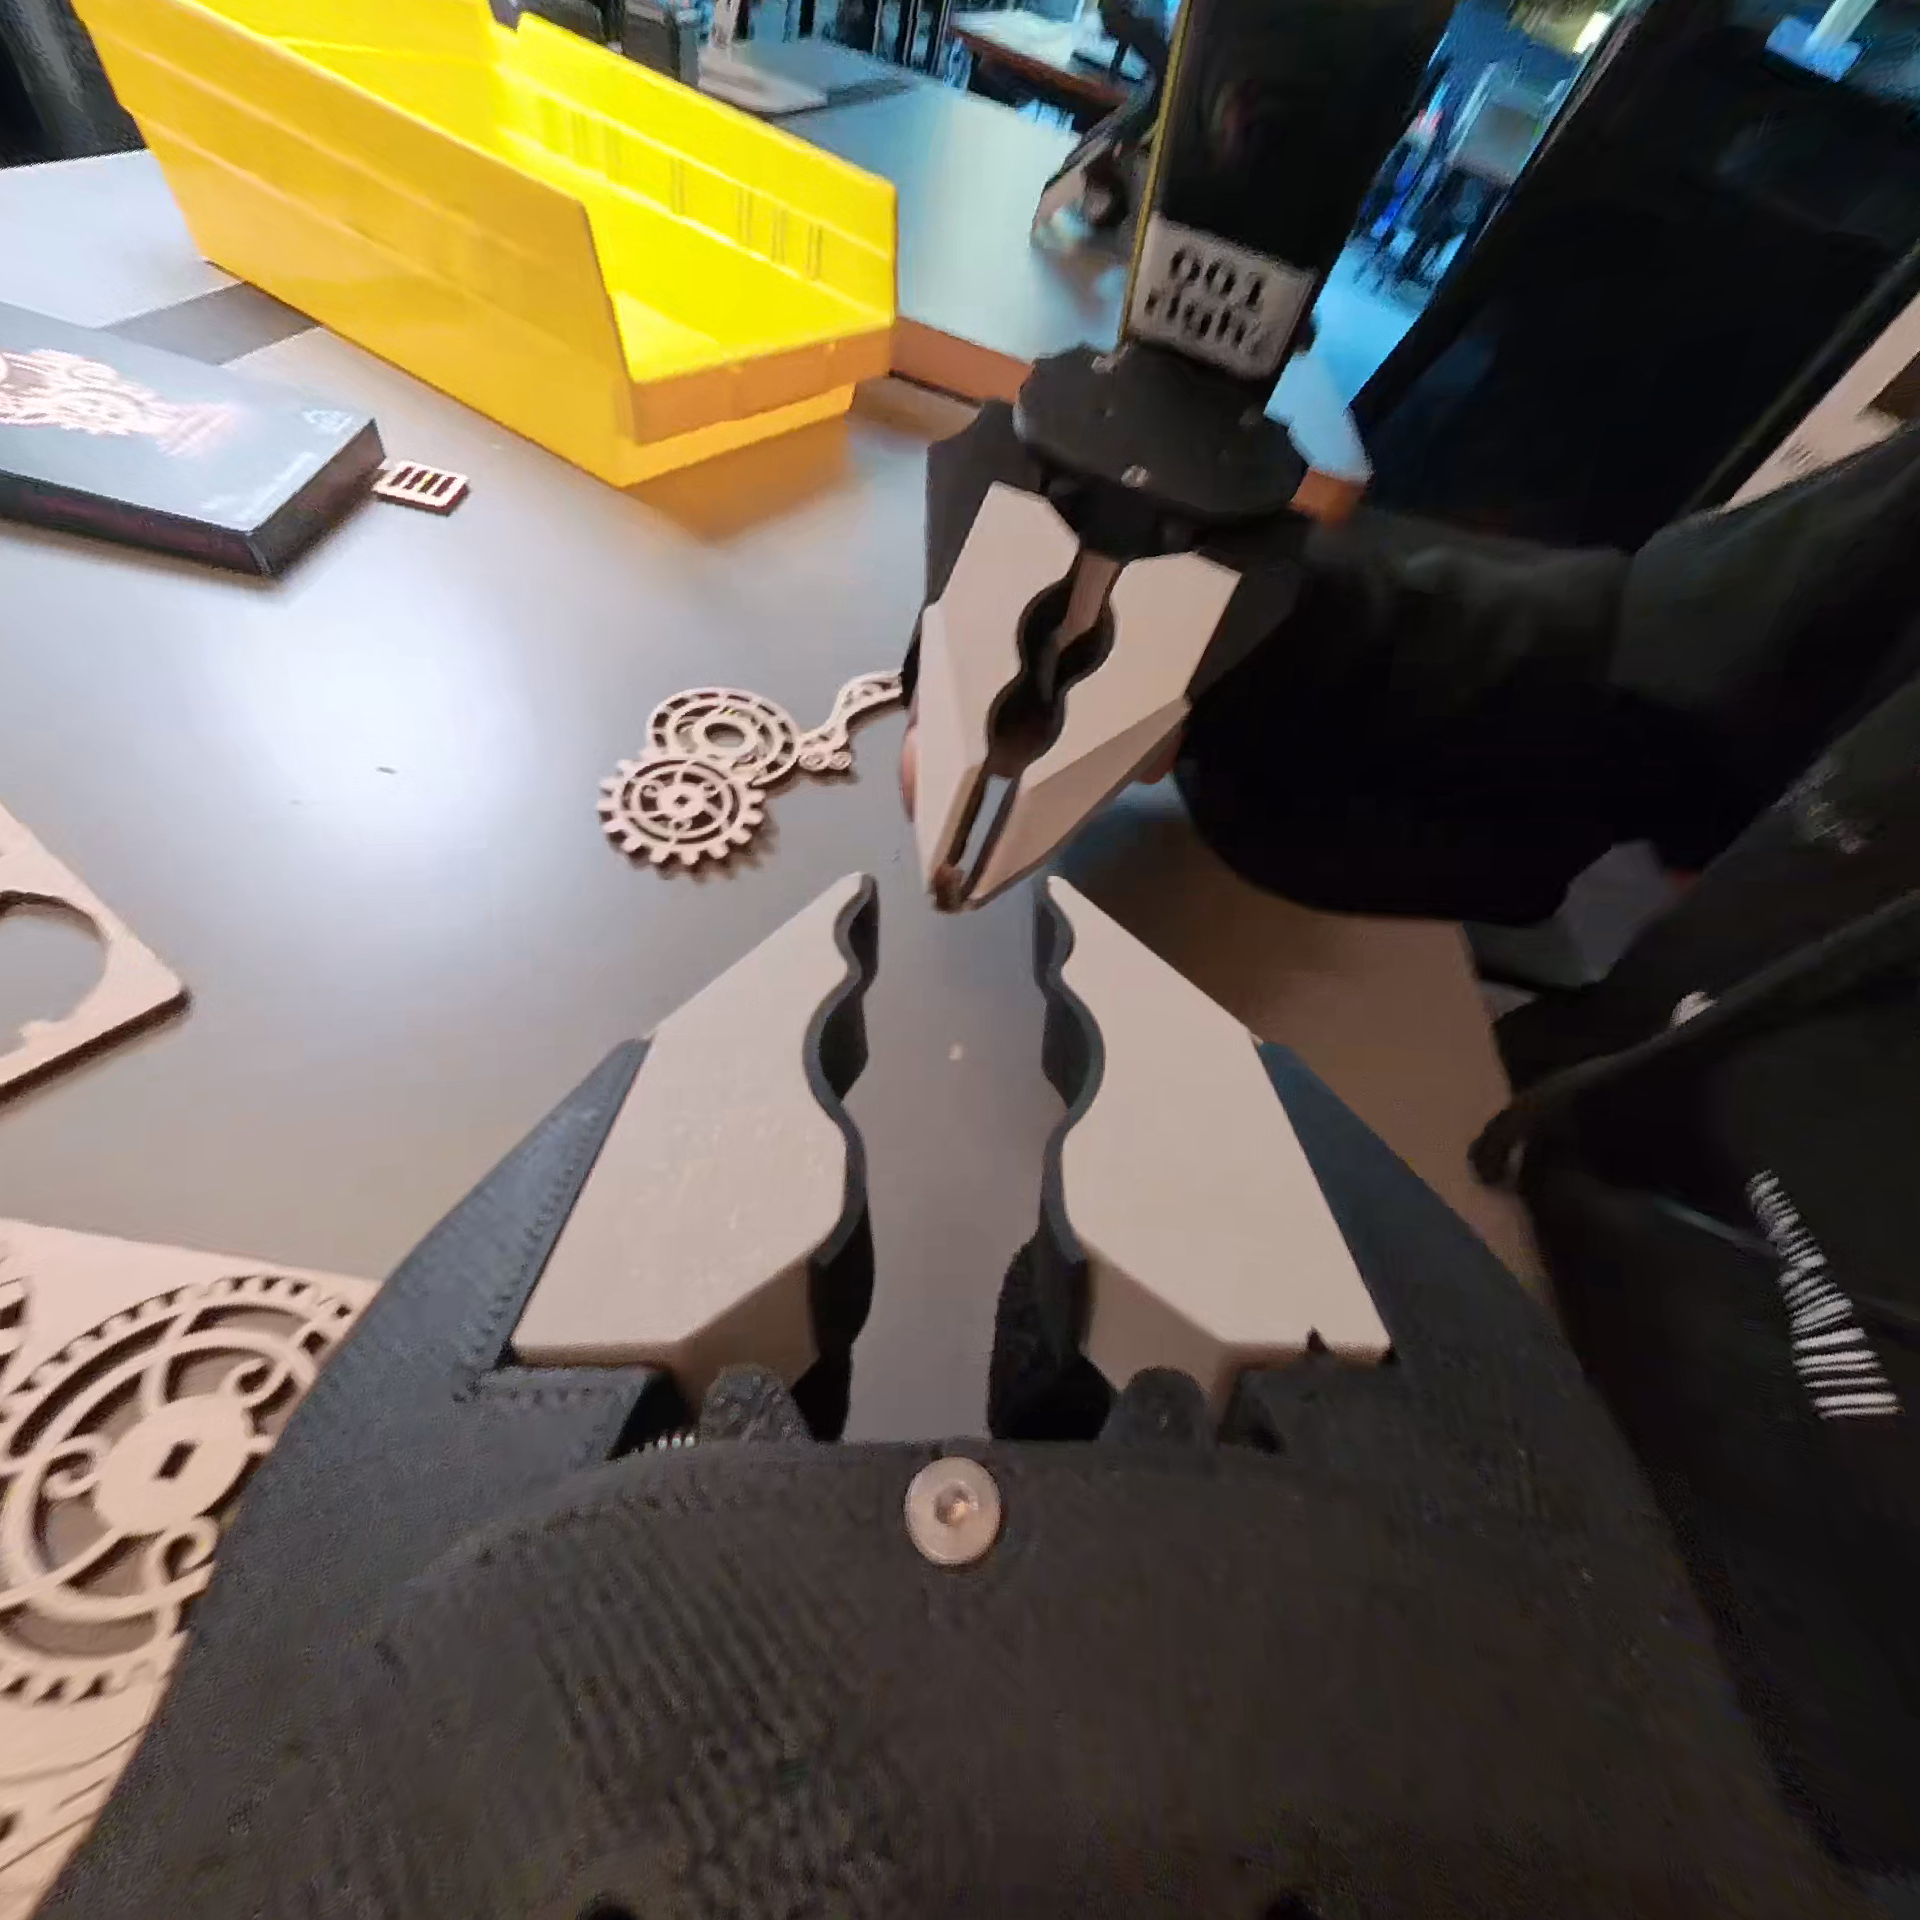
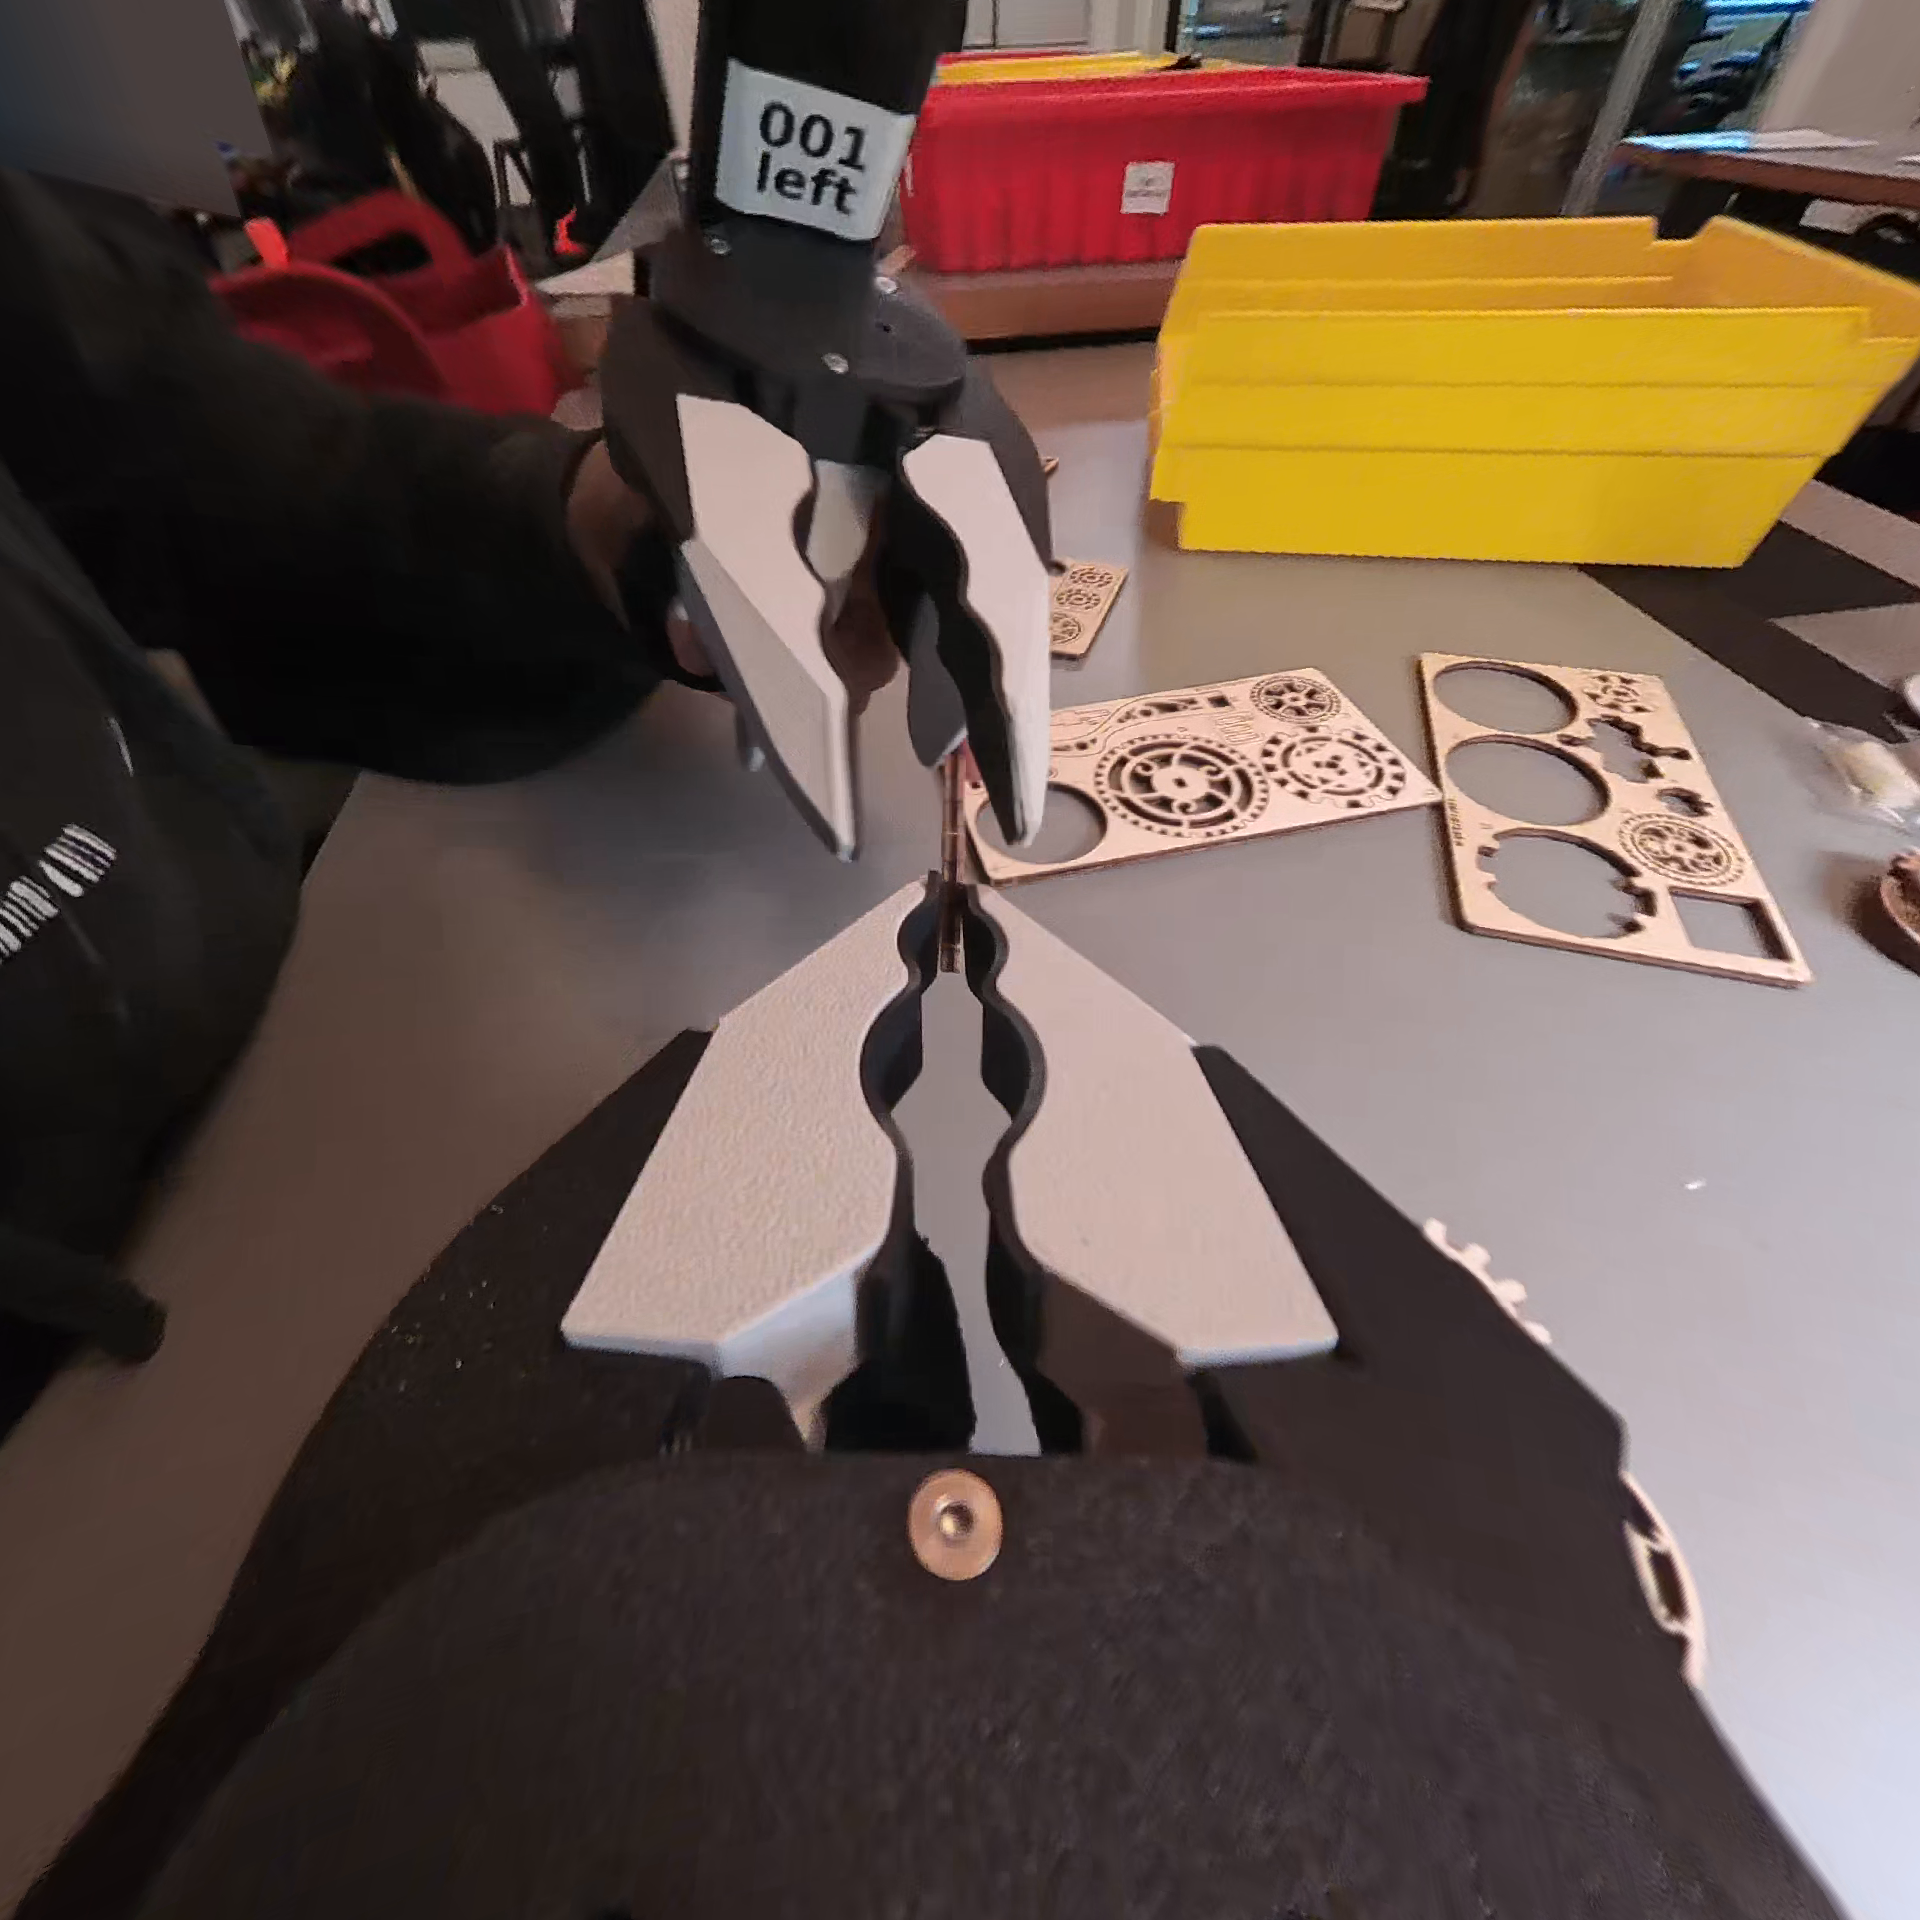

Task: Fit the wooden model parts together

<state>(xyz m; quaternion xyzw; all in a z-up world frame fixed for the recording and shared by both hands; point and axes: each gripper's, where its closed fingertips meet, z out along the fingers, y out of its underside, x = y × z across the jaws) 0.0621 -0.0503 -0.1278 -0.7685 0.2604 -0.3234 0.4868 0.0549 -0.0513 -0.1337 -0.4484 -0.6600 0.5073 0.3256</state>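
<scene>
Grey table [image 2: 1351, 1195] w/ lots of stuff on it, busy room behind. Going left to right in the right wrist view: the left gripper [image 2: 928, 842] hangs tips down, jaws spread, nothing in them. Right in front, the right gripper [image 2: 948, 914] has its jaws pressed on a thin wooden strip [image 2: 948, 831], pinched just at the tips; the strip sticks up toward the left gripper's tips. Next come two flat wooden sheets [image 2: 1195, 774] w/ gear shapes and round holes, and a yellow bin [image 2: 1507, 416] behind them. In the left wrist view a cut-out gear piece [image 1: 717, 774] lies flat on the table, just beside the right gripper. What could go wrong: the strip is held by a tiny bit, so a bump from the left gripper could twist it or make it slip out. A hard squeeze could prob. snap it, it looks v. thin.
</scene>
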